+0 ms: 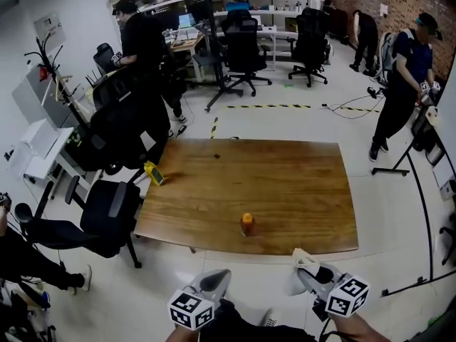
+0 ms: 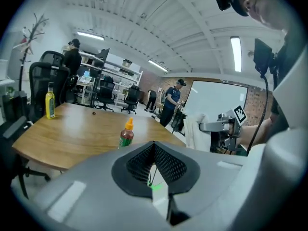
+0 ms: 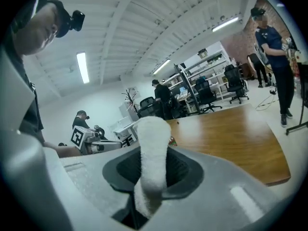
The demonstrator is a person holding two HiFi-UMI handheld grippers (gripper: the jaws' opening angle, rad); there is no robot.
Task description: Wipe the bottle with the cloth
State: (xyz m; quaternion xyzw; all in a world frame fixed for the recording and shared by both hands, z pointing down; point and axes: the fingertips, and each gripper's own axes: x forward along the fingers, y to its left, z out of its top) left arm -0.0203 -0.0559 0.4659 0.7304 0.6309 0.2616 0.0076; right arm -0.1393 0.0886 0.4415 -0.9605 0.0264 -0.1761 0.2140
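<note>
Standing upright near the table's (image 1: 299, 184) front edge, about midway along it, the bottle (image 1: 247, 224) looks small, light and top-heavy, likely slick plastic that would tip under a sideways rub. Its body, below the orange cap, is the steadier place to hold. The left gripper (image 2: 154, 165) is clenched on nothing. The right gripper (image 1: 313, 276) clamps the soft, limp cloth (image 3: 153, 148). Both hover off the front edge, with bare wood all around the bottle.
</note>
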